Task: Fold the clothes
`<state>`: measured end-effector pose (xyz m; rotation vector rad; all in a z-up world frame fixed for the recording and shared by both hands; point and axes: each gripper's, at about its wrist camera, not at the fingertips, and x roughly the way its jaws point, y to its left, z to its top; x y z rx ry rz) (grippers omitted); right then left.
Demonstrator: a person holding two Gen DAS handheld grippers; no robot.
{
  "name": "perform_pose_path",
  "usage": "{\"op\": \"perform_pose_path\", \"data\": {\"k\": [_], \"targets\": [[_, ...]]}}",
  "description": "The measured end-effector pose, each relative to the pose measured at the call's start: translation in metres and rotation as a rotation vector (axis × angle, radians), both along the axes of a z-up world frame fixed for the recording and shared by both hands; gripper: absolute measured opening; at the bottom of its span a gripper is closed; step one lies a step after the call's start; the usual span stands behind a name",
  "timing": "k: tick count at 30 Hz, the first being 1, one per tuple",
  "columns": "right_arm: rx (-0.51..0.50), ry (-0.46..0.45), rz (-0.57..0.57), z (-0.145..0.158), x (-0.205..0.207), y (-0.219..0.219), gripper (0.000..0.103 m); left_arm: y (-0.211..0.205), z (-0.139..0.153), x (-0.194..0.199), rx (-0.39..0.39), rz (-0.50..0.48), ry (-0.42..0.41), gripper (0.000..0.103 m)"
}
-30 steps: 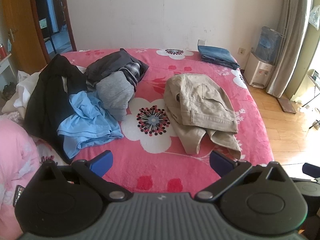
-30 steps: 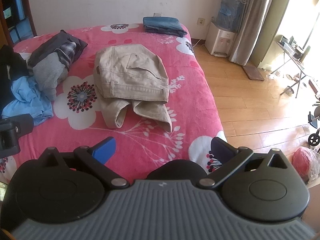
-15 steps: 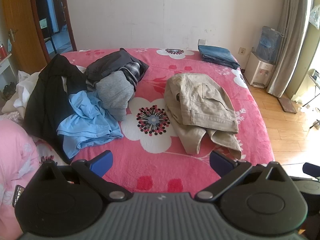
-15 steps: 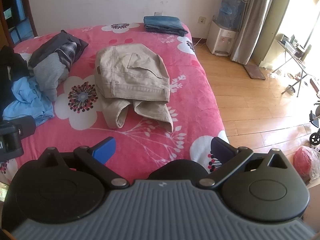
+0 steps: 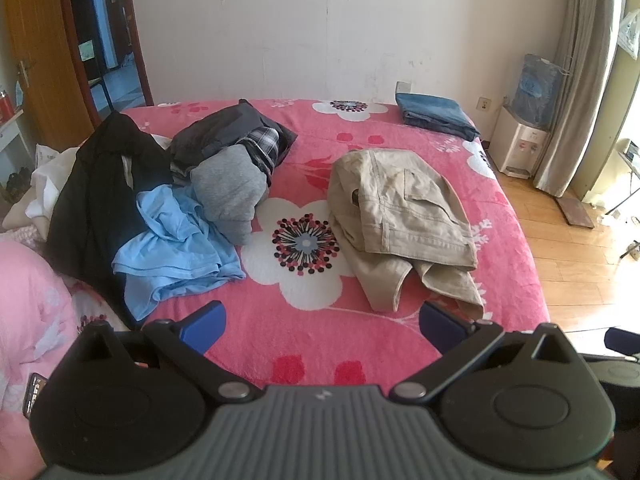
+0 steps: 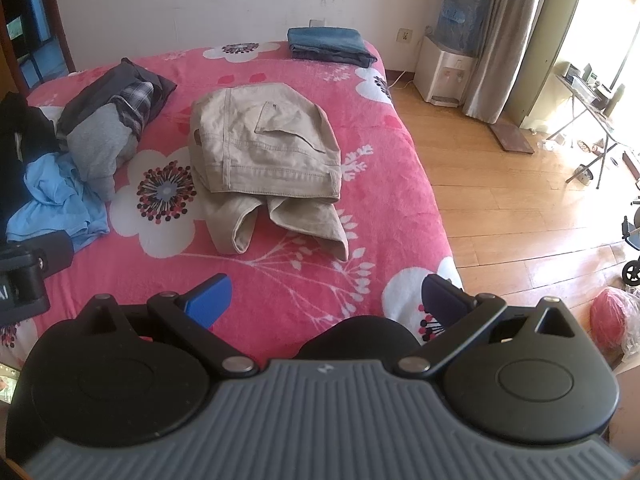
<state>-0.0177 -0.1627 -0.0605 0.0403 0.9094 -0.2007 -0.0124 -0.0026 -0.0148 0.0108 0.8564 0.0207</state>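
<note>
- Looking along both tools, I see my left gripper (image 5: 320, 322) and right gripper (image 6: 326, 294) with fingers spread wide, holding nothing, above the near edge of the pink flowered bed (image 5: 280, 332).
- Beige trousers (image 5: 404, 216) lie half folded at centre right of the left view, legs doubled toward me; what lies under the top layer is hidden.
- At centre left a heap of clothes (image 5: 224, 176) mixes a grey top, checked cloth and dark garments, with a light blue shirt (image 5: 176, 248) just beside it and a black jacket (image 5: 104, 200) behind; I cannot separate the dark pieces.
- Folded jeans (image 5: 436, 114) sit at the far corner, upper right of the bed.
- A phone-like object (image 5: 35, 394) at the lower left edge is cut off, and its label is too small to read.
- A water dispenser (image 6: 444, 72) stands by the wall; no writing is legible.
- Only the right view shows a folding table (image 6: 588, 108) by the window, a red bag (image 6: 614, 316) on the floor, and the other gripper's body at its left edge.
- Only the left view shows the doorway (image 5: 104, 40) at upper left.
</note>
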Motion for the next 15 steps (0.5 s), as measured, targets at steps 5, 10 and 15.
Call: {"op": "perform_pose_path", "data": {"k": [5, 10, 15], "targets": [[0.005, 0.001, 0.001, 0.000, 0.005, 0.000, 0.102, 0.003, -0.001, 0.005, -0.017, 0.003, 0.001, 0.103], [0.007, 0.010, -0.003, -0.004, 0.015, -0.001, 0.102, 0.006, -0.007, 0.014, -0.061, 0.000, 0.000, 0.103], [0.016, 0.026, -0.008, -0.011, 0.026, -0.004, 0.102, 0.009, -0.014, 0.025, -0.114, -0.007, -0.004, 0.103]]}}
